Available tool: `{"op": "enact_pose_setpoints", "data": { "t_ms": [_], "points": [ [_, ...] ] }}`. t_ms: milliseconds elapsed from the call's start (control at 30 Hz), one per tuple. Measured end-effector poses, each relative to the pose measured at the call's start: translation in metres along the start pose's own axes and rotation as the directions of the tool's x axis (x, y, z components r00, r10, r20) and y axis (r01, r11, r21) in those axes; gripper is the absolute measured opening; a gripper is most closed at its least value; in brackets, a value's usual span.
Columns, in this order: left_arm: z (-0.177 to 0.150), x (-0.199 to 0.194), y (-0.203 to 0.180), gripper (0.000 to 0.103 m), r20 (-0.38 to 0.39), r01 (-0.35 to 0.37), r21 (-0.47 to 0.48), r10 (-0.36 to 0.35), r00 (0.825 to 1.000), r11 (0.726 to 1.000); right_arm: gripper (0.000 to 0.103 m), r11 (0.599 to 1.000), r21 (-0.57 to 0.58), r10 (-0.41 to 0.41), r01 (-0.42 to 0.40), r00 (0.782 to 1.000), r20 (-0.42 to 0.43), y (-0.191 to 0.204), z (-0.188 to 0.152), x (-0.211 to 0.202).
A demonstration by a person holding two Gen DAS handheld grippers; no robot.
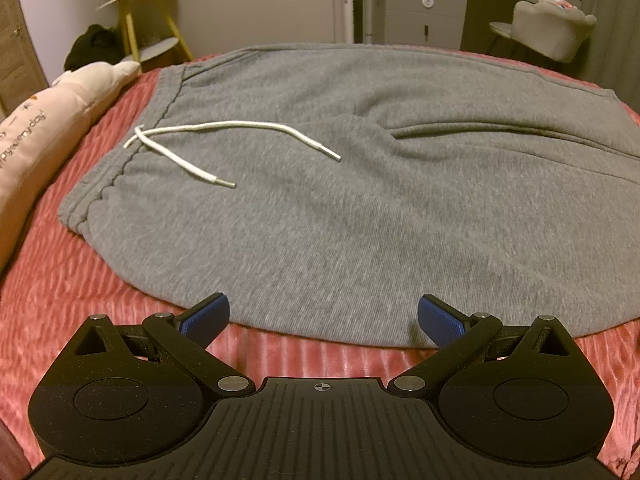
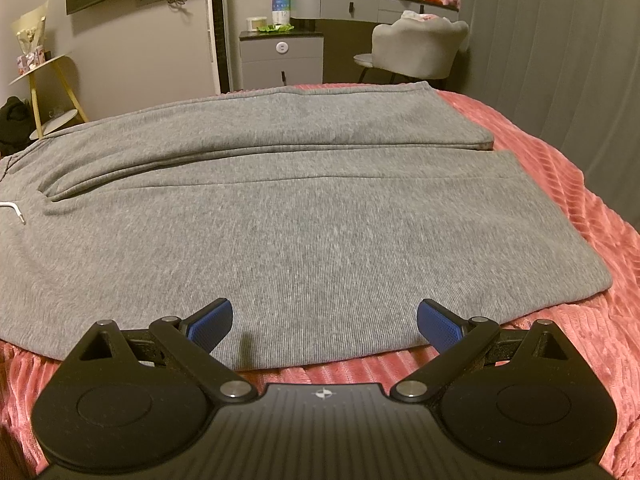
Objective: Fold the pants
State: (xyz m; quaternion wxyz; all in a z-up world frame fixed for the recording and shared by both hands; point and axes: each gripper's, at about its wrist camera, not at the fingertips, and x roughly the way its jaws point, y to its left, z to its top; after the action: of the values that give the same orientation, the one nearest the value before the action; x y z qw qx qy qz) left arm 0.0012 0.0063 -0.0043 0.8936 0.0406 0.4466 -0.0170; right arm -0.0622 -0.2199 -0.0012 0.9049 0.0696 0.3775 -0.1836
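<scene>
Grey sweatpants (image 1: 340,208) lie flat on a pink bedspread (image 1: 80,292), waistband to the left with a white drawstring (image 1: 224,136) loose on top. The right wrist view shows the two legs (image 2: 312,232) running side by side to the right, hems near the bed's right side. My left gripper (image 1: 323,316) hovers open at the near edge of the pants by the hip area, nothing between its blue pads (image 1: 208,318). Over the near edge of the closer leg, my right gripper (image 2: 324,320) is open too, holding nothing.
A pink pillow (image 1: 48,136) lies along the bed's left side. Beyond the bed stand a yellow side table (image 1: 148,28), a grey cabinet (image 2: 282,60), a padded chair (image 2: 416,48) and a vanity. Curtains (image 2: 560,60) hang at the right.
</scene>
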Motion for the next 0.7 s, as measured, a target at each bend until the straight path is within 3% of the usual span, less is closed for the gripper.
{"op": "enact_pose_setpoints", "data": {
  "t_ms": [700],
  "points": [
    [0.0014,0.0009,0.0000,0.103,-0.006,-0.003,0.009,0.004,1.000,1.000,0.099,1.000,0.016,0.023,-0.023,1.000,-0.001,-0.0004,-0.0001,0.0015]
  ]
}}
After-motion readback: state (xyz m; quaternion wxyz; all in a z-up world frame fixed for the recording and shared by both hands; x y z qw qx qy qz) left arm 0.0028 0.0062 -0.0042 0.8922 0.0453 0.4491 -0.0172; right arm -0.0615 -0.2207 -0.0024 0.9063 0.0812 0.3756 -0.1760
